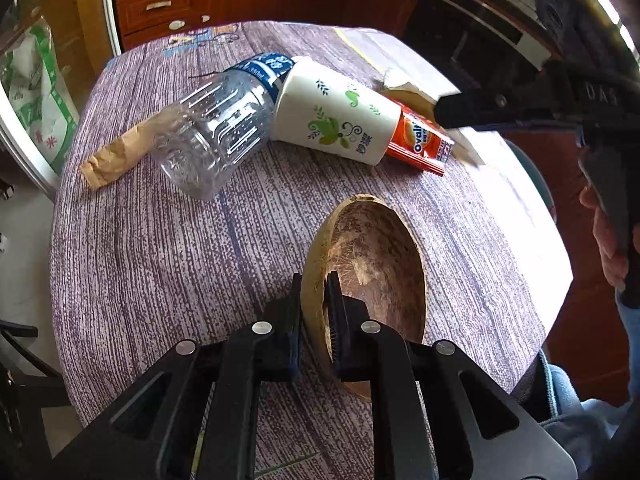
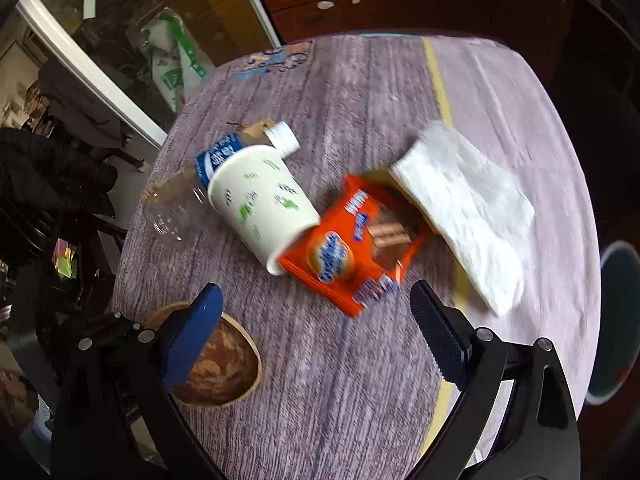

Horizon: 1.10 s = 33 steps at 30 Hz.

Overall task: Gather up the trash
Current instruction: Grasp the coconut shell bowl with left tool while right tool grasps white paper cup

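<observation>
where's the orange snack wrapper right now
In the right wrist view the orange snack wrapper lies mid-table, between the paper cup on its left and the white napkin on its right.

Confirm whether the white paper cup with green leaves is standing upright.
No, the white paper cup lies on its side between the clear plastic bottle and orange wrapper.

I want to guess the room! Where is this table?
Probably a home kitchen or dining room: a clothed table strewn with trash, wooden drawers behind it, and what looks like a stove.
</observation>
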### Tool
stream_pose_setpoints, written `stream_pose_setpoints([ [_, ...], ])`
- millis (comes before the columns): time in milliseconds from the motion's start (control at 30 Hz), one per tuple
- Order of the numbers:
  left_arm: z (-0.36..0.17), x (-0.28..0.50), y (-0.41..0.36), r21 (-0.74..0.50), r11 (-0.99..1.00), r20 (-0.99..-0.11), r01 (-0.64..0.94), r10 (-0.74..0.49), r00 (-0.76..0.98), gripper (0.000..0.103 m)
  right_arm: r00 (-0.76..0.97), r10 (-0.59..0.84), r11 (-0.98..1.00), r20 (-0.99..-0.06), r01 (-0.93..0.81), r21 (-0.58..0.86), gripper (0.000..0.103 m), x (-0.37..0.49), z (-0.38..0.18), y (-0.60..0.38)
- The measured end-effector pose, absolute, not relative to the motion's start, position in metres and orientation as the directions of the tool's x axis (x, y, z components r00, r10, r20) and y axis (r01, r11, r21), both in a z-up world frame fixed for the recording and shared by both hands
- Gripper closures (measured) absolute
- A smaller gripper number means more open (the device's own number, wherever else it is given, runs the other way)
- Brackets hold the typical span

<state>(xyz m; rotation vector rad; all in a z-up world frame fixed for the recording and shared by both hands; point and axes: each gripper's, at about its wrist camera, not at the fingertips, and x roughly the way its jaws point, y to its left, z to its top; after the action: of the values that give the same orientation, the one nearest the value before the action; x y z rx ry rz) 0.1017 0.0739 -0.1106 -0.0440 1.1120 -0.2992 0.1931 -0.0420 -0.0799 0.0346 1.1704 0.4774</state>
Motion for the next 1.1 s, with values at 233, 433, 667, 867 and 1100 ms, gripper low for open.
stream_pose_setpoints([
  [233, -0.121, 0.106, 0.089, -0.245, 0.949, -0.879, 0.2, -0.304, 0.367, 0.086, 0.237, 0.368, 0.833, -0.899, -0.514, 0.206, 0.012, 0.237, -0.097, 0.024],
  [433, -0.126, 0.102, 0.099, -0.266, 0.935, -0.881, 0.234, -0.335, 0.335, 0.081, 0.203, 0.344, 0.831, -0.917, -0.521, 0.197, 0.025, 0.245, -0.121, 0.038],
  [667, -0.127, 0.093, 0.084, -0.258, 0.925, -0.878, 0.28, -0.345, 0.332, 0.062, 0.187, 0.376, 0.831, -0.908, -0.501, 0.241, 0.039, 0.213, -0.115, 0.036],
  [867, -0.128, 0.087, 0.071, -0.19, 0.945, -0.884, 0.267, -0.283, 0.372, 0.062, 0.201, 0.437, 0.833, -0.877, -0.458, 0.31, 0.039, 0.188, -0.093, 0.014],
  [1100, -0.107, 0.074, 0.069, -0.171, 0.963, -0.865, 0.209, -0.248, 0.436, 0.094, 0.248, 0.484, 0.844, -0.839, -0.386, 0.373, 0.039, 0.167, -0.074, -0.034],
])
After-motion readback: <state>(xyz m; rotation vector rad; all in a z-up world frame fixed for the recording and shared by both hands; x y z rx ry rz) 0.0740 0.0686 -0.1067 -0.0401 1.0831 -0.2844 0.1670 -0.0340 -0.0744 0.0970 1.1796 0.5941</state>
